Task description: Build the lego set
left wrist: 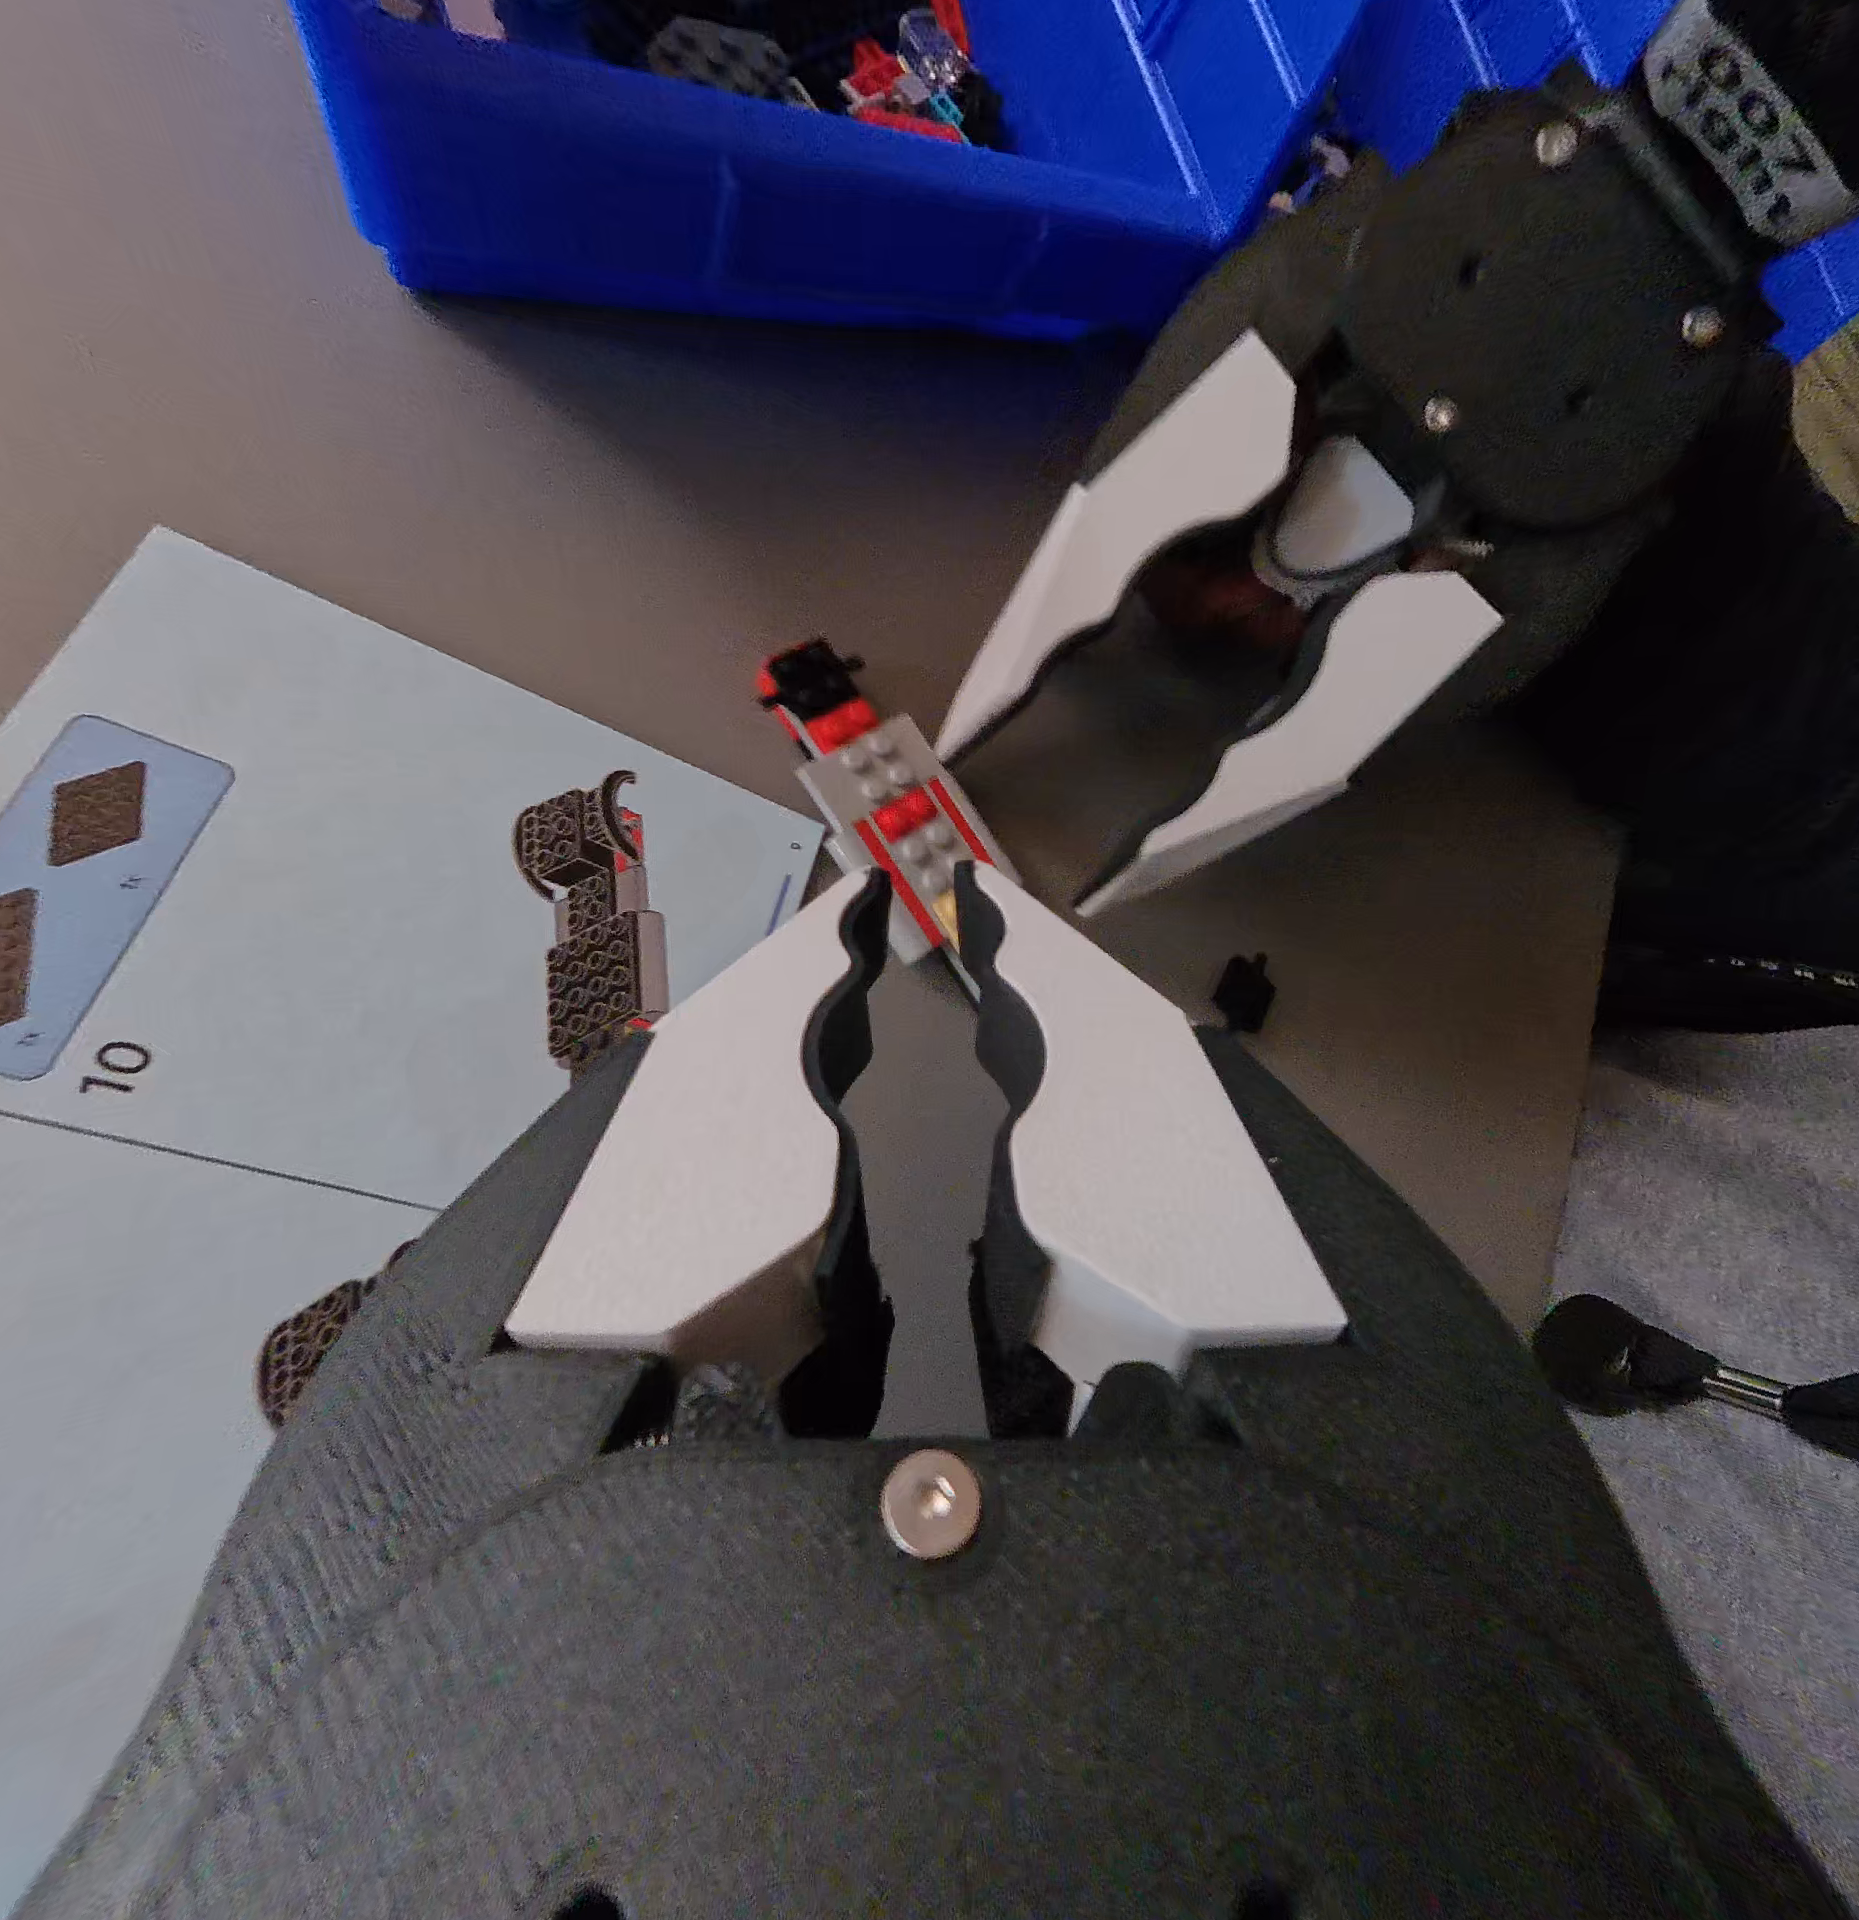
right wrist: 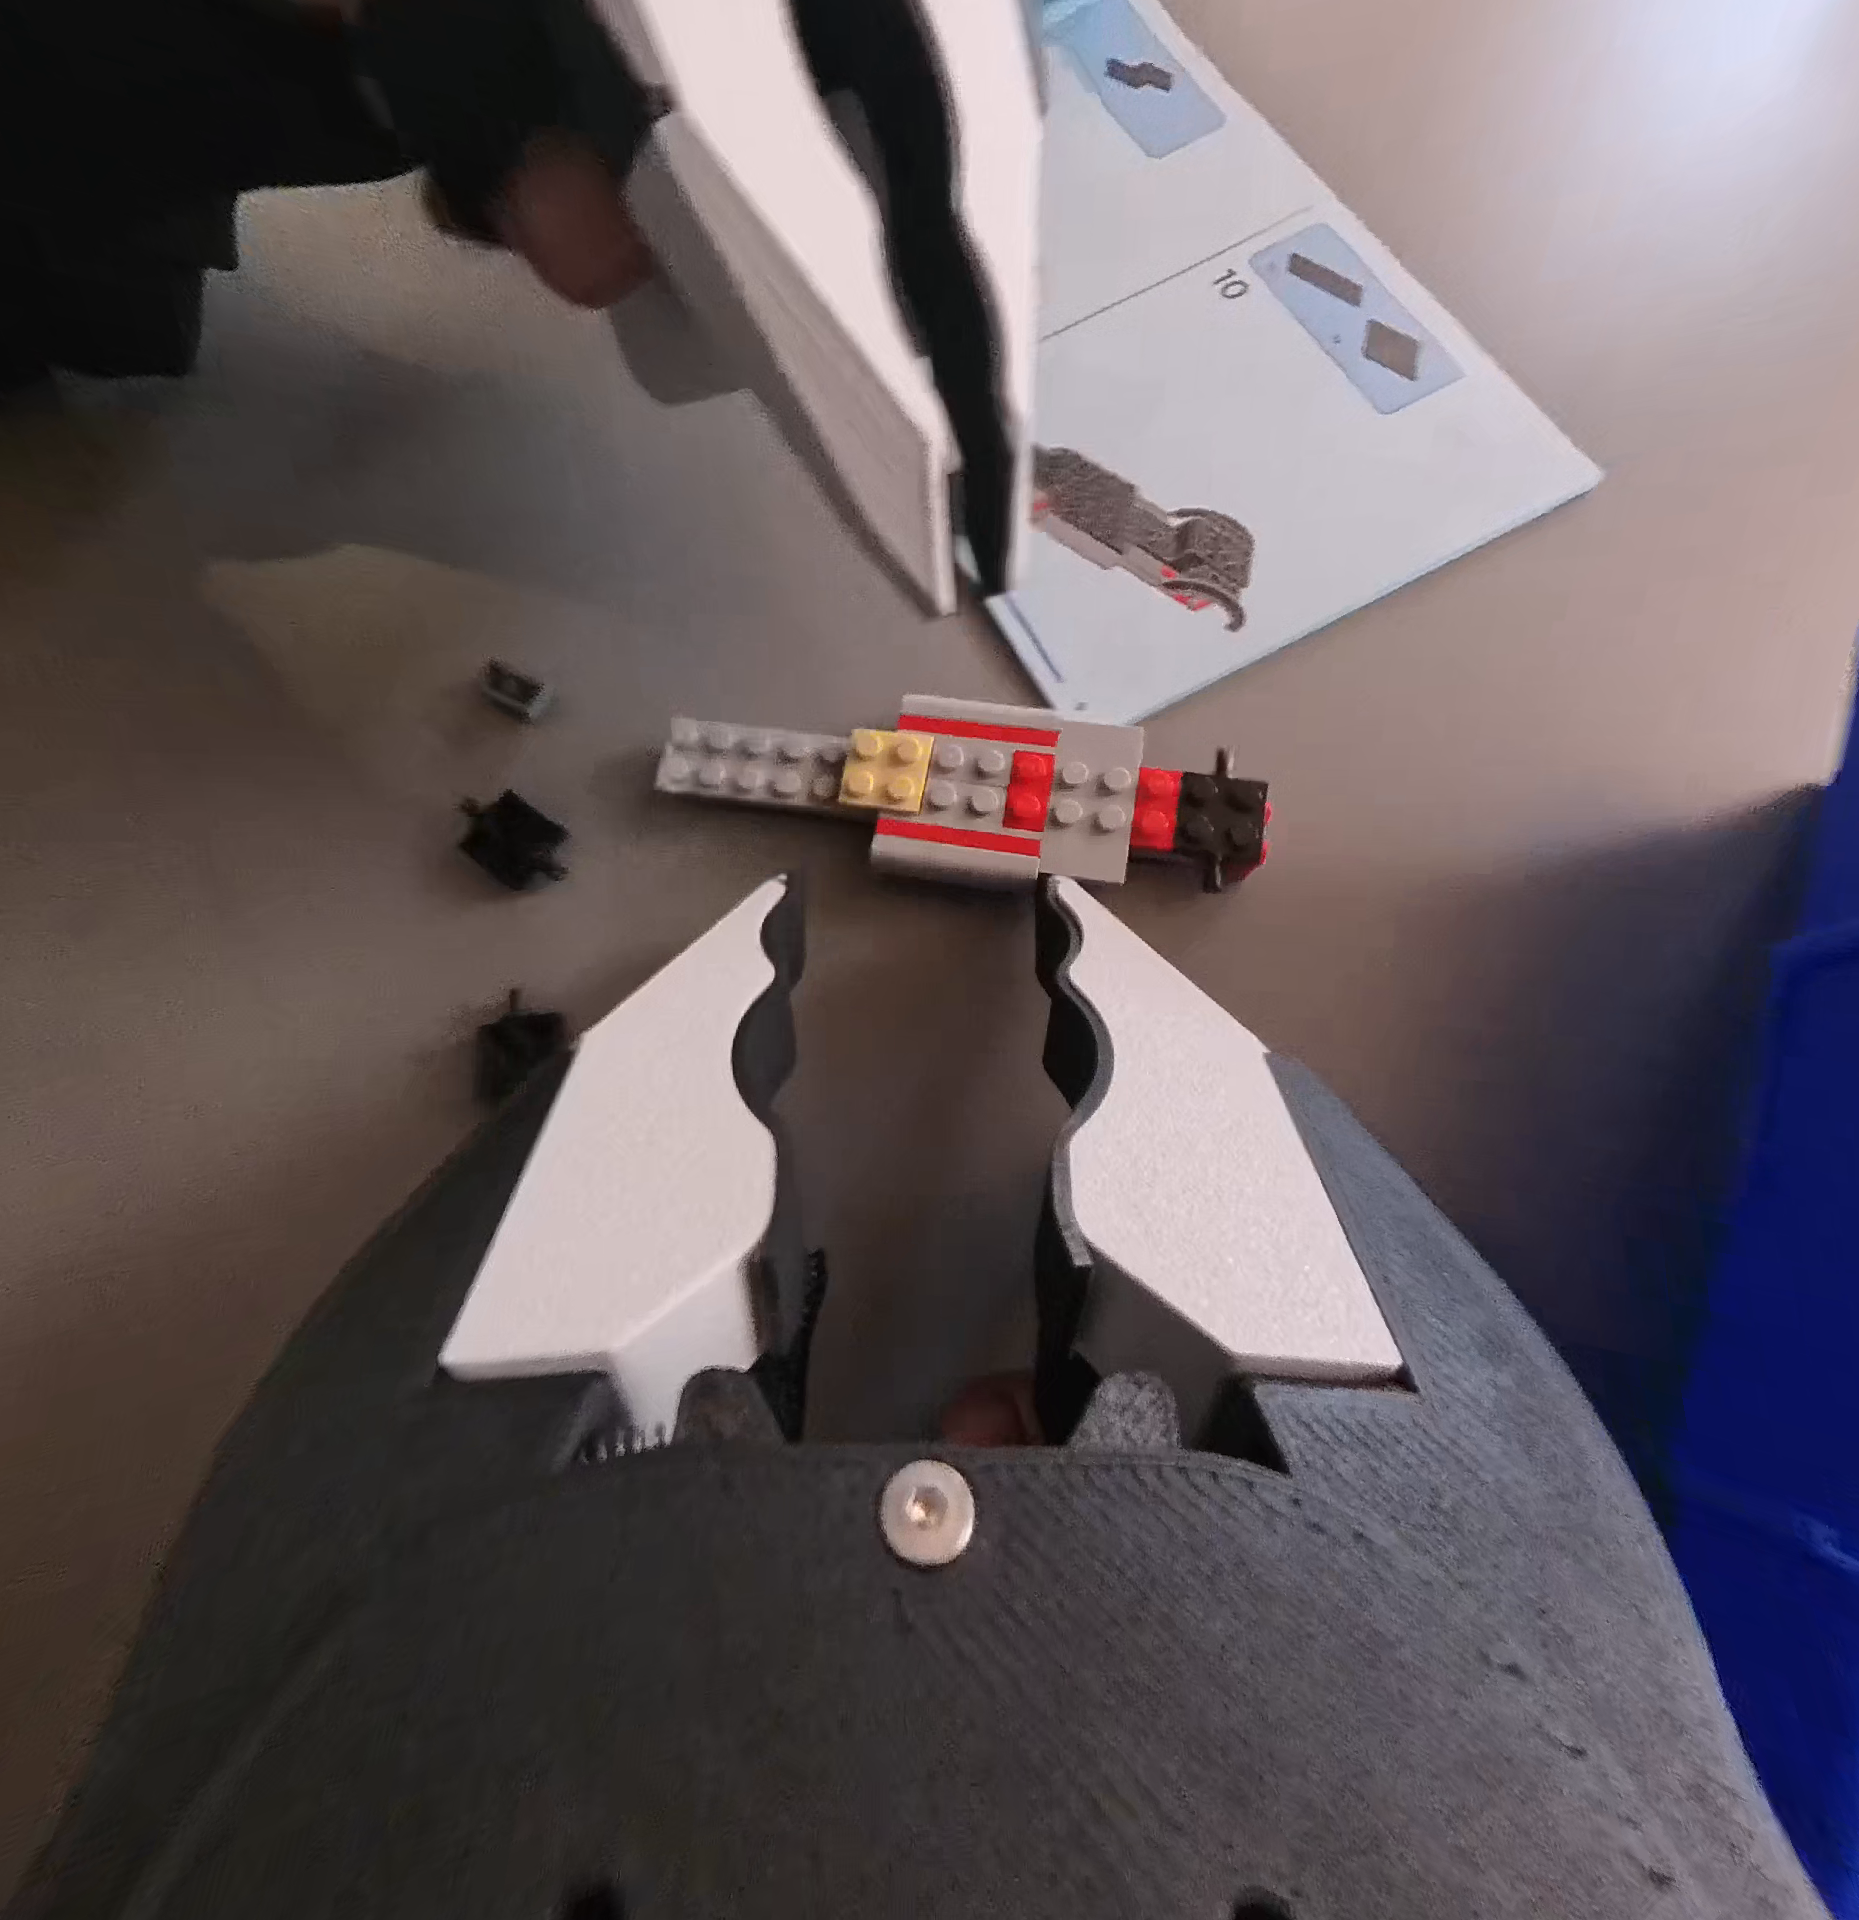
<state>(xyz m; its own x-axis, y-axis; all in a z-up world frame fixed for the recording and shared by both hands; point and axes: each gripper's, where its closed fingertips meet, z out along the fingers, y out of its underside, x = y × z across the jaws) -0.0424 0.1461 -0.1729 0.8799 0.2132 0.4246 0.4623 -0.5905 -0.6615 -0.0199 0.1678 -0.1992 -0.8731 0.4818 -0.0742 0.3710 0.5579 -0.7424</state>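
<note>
As the lego model lies flat on the counter with its long axis crosswise, it sits at twelve o'clock, just beyond the right tool, jaws apart and empty. Left tool, jaws narrowly apart, straddles its grey tail; contact unclear.

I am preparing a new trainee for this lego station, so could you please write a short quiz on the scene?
1. True or false: the right claw is shut on the lego model.
2. What colour is the square plate on top of the model's grey strip? A) yellow B) green C) white
3. Fill in: the spare pieces lie in a ___ bin at the table's far side.

Key
1. False: its fingers stand apart, just short of the model, which lies flat on the table.
2. A
3. blue
</note>
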